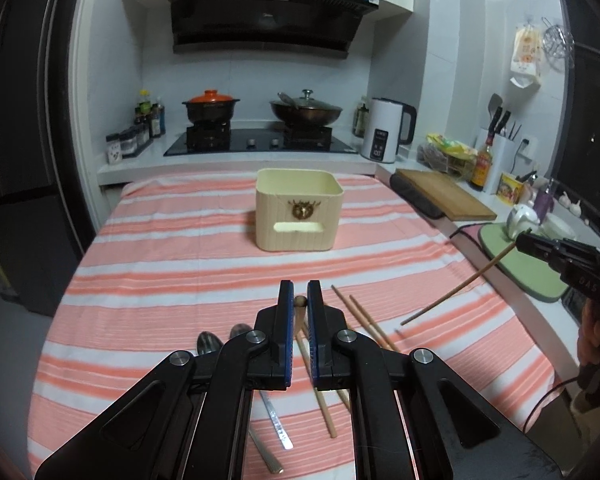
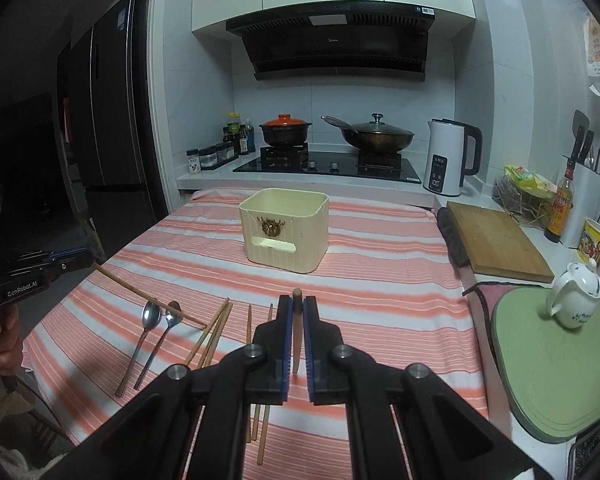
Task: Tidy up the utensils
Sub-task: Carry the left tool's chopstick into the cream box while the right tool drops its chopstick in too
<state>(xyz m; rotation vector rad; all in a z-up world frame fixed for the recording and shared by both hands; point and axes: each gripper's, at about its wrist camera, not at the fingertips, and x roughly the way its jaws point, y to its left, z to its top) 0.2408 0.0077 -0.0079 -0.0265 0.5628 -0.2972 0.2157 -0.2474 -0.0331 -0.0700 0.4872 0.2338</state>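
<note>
Two jaws each clench a chopstick (image 2: 296,332); spoons (image 2: 150,316) and loose chopsticks (image 2: 214,330) lie before the cream bin (image 2: 300,256).

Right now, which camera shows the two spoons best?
The right wrist view: both spoons lie fully visible on the striped cloth. In the left wrist view, the left gripper hides all but the bowls and handle ends.
</note>
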